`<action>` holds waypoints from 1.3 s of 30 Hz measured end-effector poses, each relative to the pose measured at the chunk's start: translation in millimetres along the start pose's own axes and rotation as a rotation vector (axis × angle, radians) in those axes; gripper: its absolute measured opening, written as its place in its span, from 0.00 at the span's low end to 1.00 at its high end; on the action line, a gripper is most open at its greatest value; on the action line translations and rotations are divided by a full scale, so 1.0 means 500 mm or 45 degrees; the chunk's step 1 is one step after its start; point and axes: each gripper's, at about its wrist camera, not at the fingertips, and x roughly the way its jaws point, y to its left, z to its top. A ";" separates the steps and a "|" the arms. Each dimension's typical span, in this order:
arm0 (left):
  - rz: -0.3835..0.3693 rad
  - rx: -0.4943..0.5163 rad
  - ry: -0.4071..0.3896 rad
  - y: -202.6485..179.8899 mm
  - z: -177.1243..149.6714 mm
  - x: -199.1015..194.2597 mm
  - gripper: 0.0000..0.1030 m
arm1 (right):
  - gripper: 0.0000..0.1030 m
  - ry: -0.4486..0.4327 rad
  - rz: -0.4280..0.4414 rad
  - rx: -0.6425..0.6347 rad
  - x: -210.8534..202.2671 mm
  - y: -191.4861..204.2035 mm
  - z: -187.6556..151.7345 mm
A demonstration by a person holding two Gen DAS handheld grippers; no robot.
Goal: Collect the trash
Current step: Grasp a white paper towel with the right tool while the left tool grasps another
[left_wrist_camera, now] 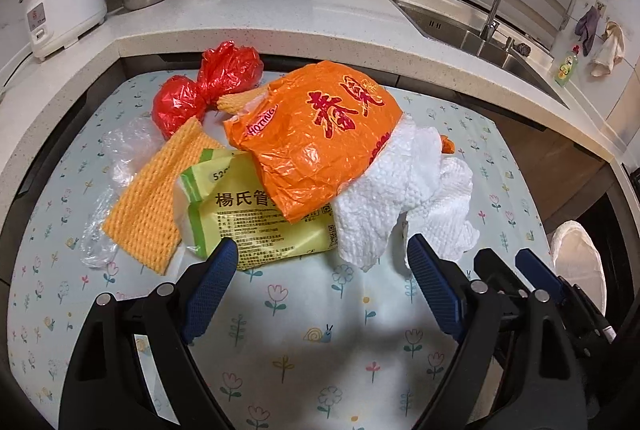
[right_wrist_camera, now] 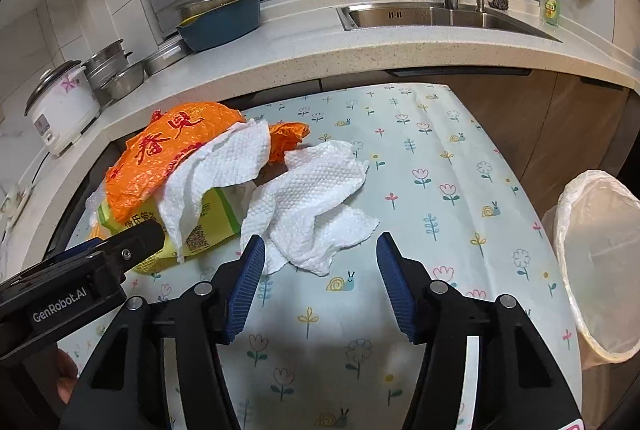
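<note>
Trash sits in one heap on the flower-printed tablecloth (right_wrist_camera: 420, 149), and as far as I can see none of it has been collected yet. On top lies a crinkled orange plastic bag with red characters (left_wrist_camera: 320, 133). Under it is a yellow-green printed food packet (left_wrist_camera: 256, 218), and beside that a yellow foam net sleeve (left_wrist_camera: 156, 197). A knotted red plastic bag (left_wrist_camera: 204, 85) sits at the far side near the stone counter (left_wrist_camera: 280, 29), with a scrap of clear plastic film (left_wrist_camera: 120, 149) next to it. Crumpled white paper towels (right_wrist_camera: 312, 205) spill off the heap toward the open side of the table.

The bin lined with a pale translucent bag (right_wrist_camera: 600, 262) stands just off the table's right edge. What I can see of its inside looks empty, though its bottom is hidden.

The right gripper (right_wrist_camera: 320, 262) has its jaws apart, straddling the near corner of the loose towel without pressing it. The left gripper (left_wrist_camera: 320, 262) is spread wider, close to the packet and the towel edge, holding nothing.

My guess is this is the very first pick, so the whole job remains: every piece must go into the bin.
</note>
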 end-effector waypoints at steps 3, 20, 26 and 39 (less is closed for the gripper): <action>-0.013 -0.022 0.021 -0.006 0.007 0.027 0.80 | 0.47 0.020 0.015 -0.009 0.032 0.001 0.003; -0.072 -0.011 0.100 -0.031 0.009 0.070 0.05 | 0.03 0.053 0.042 -0.021 0.055 -0.003 -0.004; -0.092 0.022 0.066 -0.054 -0.004 0.013 0.03 | 0.02 -0.026 0.028 0.002 -0.022 -0.025 -0.002; -0.173 0.102 0.015 -0.136 -0.053 -0.113 0.03 | 0.02 -0.167 -0.001 0.071 -0.185 -0.093 -0.005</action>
